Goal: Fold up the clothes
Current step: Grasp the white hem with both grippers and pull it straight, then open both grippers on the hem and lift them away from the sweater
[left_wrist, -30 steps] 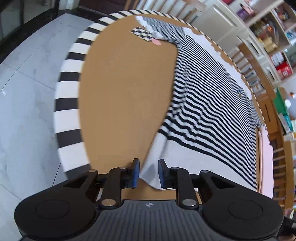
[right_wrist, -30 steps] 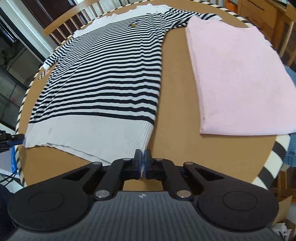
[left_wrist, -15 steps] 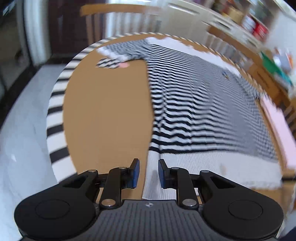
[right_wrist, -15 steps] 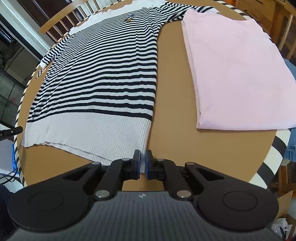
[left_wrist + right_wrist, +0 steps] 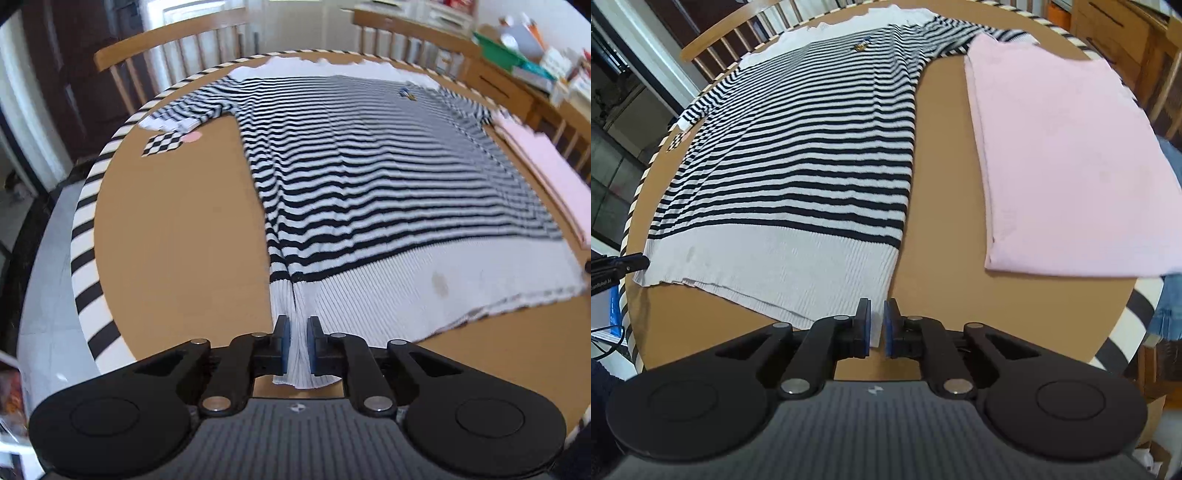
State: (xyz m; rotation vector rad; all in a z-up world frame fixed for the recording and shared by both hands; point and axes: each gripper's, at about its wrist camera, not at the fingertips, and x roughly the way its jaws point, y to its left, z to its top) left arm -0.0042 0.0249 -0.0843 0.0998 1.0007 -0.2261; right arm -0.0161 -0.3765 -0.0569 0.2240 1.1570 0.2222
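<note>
Left gripper (image 5: 298, 341) pinches striped sweater (image 5: 388, 192) hem; right gripper (image 5: 876, 325) has just been opening, corner between.
Best lift only once both corners are clamped evenly.

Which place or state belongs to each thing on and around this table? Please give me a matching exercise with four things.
Things:
1 striped sweater
2 pink cloth
3 checkered patch
4 wooden chair

Places or states:
A folded, beside the sweater
B behind the far rim of the table
C spread out, full length
D small, by a sleeve end

Pairs: 1-C, 2-A, 3-D, 4-B
</note>
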